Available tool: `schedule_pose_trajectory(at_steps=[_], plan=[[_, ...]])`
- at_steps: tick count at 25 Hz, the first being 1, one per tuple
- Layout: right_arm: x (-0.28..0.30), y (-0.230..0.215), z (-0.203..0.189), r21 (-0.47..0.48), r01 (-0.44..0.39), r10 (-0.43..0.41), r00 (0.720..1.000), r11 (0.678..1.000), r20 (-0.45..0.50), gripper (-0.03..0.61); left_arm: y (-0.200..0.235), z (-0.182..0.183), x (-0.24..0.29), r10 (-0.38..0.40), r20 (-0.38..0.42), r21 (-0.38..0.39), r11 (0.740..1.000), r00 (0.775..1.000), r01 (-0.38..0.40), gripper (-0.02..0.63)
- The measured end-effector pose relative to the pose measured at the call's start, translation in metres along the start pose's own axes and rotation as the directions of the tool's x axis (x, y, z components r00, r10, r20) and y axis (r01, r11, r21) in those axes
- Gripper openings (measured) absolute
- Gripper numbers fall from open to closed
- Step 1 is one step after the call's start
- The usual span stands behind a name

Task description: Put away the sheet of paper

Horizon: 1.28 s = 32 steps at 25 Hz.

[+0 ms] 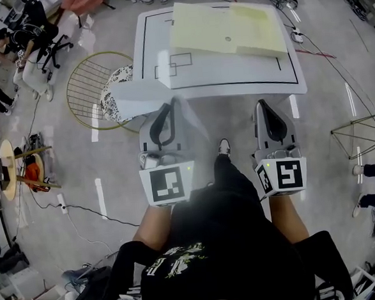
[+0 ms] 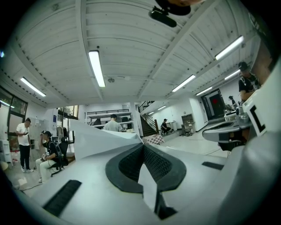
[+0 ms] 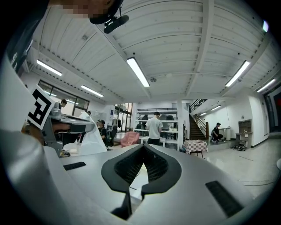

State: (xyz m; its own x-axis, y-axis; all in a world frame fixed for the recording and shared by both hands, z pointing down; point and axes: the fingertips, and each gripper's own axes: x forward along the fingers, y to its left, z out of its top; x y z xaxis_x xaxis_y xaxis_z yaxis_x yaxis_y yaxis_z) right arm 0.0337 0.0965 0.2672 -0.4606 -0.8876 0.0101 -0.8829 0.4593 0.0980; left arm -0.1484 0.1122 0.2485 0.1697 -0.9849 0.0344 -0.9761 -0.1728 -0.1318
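Observation:
A white sheet of paper (image 1: 139, 97) hangs from my left gripper (image 1: 171, 103), which is shut on its edge; the sheet spreads out to the left. In the left gripper view the paper (image 2: 99, 138) is pinched between the closed jaws of that gripper (image 2: 143, 147). My right gripper (image 1: 265, 103) is level beside it, tips together with nothing held; its own view shows the right gripper (image 3: 143, 148) with jaws meeting. Both point at a white table (image 1: 234, 80) just ahead that carries pale yellow sheets (image 1: 227, 31).
A gold wire chair (image 1: 83, 83) with a patterned cushion (image 1: 110, 97) stands left of the table. Seated people (image 1: 23, 45) and cluttered shelves are at far left. A wire stand (image 1: 359, 131) is at the right. Cables run over the grey floor.

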Motion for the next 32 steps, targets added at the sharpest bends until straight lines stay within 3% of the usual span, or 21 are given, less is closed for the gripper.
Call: schedule_pose_trajectory(at_steps=[32], plan=[[0.155,-0.113,-0.010,0.021,-0.054,0.055,0.998,0.998,-0.019,-0.008,-0.007,0.016,0.178,0.021,-0.037,0.028,0.999,0.999,-0.020,0.002]])
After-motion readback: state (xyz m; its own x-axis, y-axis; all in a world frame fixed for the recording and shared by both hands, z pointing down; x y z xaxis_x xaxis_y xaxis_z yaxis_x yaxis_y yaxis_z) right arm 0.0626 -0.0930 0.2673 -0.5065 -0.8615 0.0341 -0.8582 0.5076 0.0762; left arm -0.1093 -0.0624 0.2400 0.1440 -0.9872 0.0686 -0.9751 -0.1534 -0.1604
